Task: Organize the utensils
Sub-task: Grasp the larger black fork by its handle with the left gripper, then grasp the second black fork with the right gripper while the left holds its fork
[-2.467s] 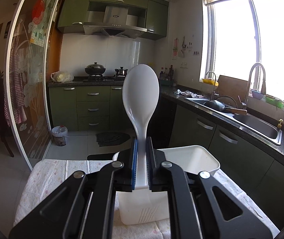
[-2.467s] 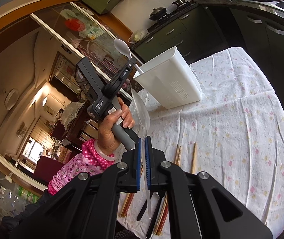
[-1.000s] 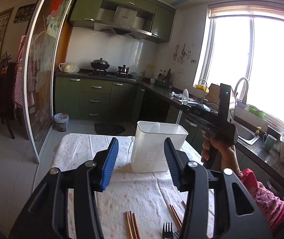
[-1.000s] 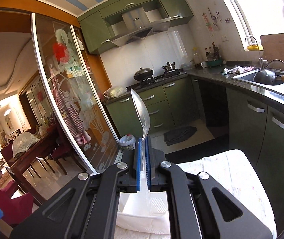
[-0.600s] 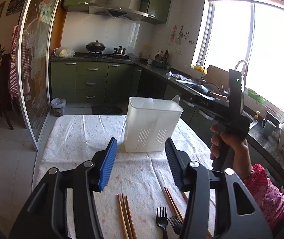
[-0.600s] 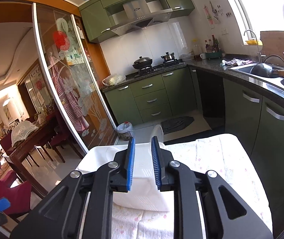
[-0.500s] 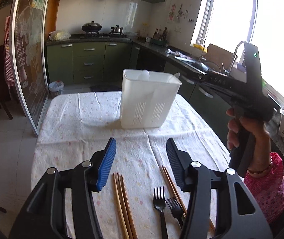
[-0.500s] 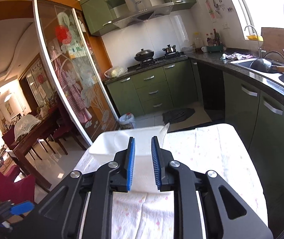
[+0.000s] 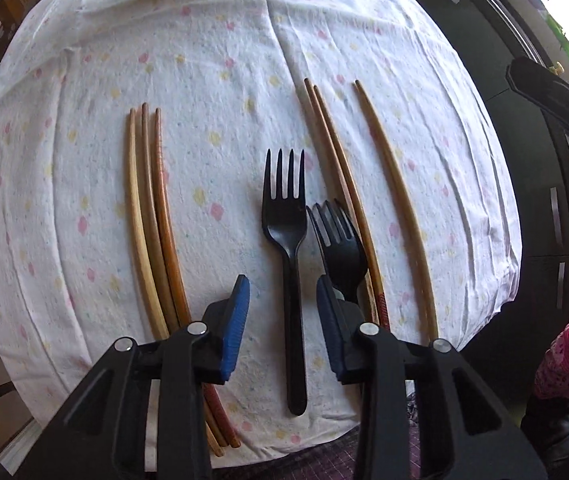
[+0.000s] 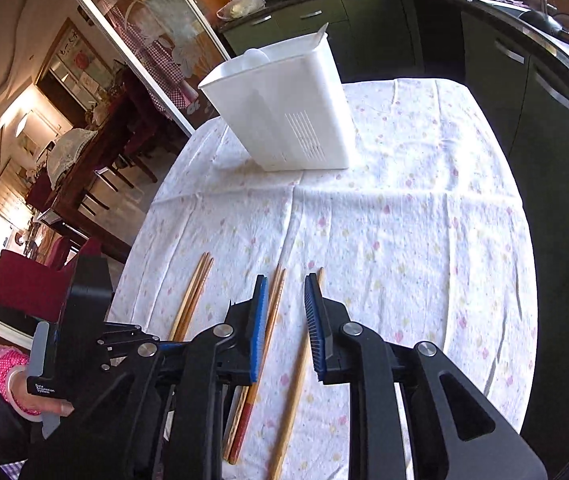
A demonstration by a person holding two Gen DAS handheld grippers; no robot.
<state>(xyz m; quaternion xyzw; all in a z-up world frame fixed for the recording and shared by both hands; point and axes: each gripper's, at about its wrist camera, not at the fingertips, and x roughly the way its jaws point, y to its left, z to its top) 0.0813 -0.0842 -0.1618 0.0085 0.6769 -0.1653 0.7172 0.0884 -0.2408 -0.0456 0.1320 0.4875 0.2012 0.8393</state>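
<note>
In the left wrist view my left gripper [image 9: 283,306] is open, its blue pads on either side of the handle of a black fork [image 9: 287,216] lying on the tablecloth. A second black fork [image 9: 340,248] lies just right of it, partly under the right finger. Three chopsticks [image 9: 150,208] lie to the left, and three more chopsticks [image 9: 364,184] to the right. In the right wrist view my right gripper [image 10: 284,320] is open above chopsticks [image 10: 272,320]. The white utensil holder [image 10: 284,116] stands at the table's far end with white spoons inside.
A flowered white tablecloth [image 10: 404,208] covers the table. Dark green kitchen cabinets [image 10: 544,92] run along the right. A dining room with dark chairs [image 10: 84,184] lies to the left. The left gripper's body [image 10: 84,320] shows in the right wrist view.
Both grippers let go of their spoons into the holder earlier. Since then both have swung down and back toward the near table edge; the left now straddles the black fork.
</note>
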